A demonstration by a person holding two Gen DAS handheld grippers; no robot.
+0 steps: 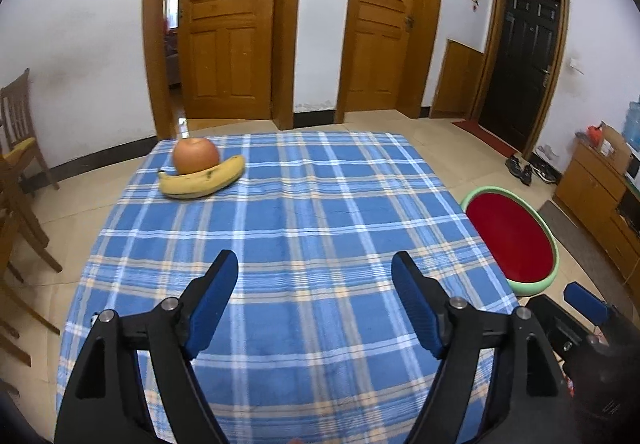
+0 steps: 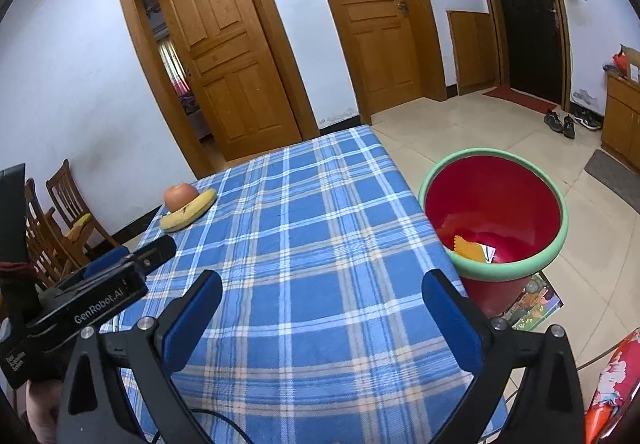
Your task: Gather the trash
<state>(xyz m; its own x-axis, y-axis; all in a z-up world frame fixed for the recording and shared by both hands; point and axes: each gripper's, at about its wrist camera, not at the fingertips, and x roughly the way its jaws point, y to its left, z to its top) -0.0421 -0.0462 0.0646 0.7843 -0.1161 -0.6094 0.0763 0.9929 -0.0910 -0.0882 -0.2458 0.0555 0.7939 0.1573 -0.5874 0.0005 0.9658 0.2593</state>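
A red trash bin with a green rim stands on the floor at the table's right side; it also shows in the left wrist view. A yellow wrapper and a white scrap lie inside it. My left gripper is open and empty above the blue plaid tablecloth. My right gripper is open and empty above the cloth's near right part, just left of the bin. An apple and a banana lie at the far left of the table.
Wooden chairs stand left of the table. A colourful booklet lies on the floor by the bin. A wooden cabinet and shoes are at the right. Wooden doors line the far wall.
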